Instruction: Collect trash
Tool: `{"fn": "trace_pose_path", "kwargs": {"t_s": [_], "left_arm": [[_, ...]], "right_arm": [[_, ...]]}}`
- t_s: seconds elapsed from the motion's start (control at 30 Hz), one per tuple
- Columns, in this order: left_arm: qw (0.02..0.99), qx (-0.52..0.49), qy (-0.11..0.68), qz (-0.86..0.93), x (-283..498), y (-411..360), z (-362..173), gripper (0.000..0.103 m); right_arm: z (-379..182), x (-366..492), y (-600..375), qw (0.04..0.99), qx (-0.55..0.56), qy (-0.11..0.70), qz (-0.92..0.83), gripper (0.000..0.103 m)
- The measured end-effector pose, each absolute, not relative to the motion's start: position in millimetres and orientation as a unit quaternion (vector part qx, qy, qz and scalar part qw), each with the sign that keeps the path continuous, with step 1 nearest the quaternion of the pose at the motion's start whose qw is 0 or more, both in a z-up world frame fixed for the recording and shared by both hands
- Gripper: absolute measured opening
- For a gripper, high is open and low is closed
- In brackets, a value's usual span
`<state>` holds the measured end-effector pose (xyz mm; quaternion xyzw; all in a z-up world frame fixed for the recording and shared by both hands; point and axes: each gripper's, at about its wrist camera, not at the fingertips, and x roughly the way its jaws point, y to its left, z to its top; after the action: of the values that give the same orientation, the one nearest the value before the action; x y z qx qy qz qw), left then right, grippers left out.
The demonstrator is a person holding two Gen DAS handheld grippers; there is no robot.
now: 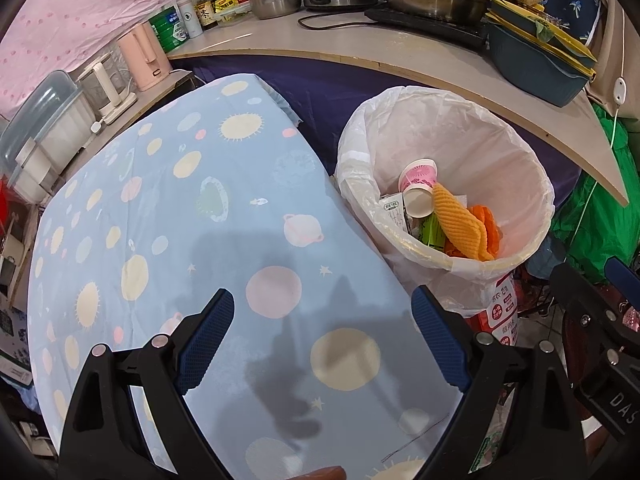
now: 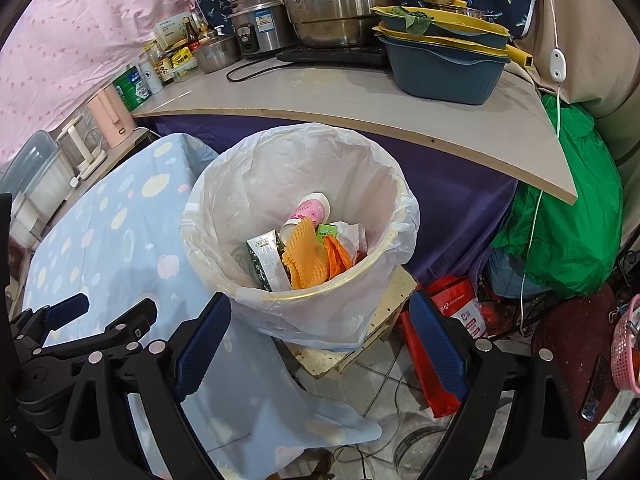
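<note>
We see both tools empty: left tool (image 1: pixel 322 334) and right tool (image 2: pixel 320 338), jaws wide apart. Trash sits in the white-lined round bin (image 2: pixel 394 236): pink printed paper cup (image 1: pixel 418 184), orange foam net (image 2: pixel 304 258). Steel pot (image 2: pixel 332 4) reads "ASD".

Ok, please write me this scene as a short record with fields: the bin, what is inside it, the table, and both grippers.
bin: trash bin with a white plastic liner, beside the table
contents: pink paper cup, orange foam net, green carton, foil packet
table: blue planet-print cloth, no trash seen on it
left gripper: open, holds nothing
right gripper: open, holds nothing
</note>
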<state>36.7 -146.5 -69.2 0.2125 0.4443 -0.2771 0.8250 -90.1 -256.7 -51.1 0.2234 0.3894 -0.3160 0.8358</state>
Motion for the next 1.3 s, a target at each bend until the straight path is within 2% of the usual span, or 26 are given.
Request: {"fn": "trace_pose_path", "kwargs": {"t_s": [1.3], "left_arm": [[0.832,0.189,0.453,-0.258,40.6,-132.1,-64.8,0.086]], "right_arm": [[-52.9,-86.0,-253.4,0.835,0.220,0.396,-0.313,0.086]]}}
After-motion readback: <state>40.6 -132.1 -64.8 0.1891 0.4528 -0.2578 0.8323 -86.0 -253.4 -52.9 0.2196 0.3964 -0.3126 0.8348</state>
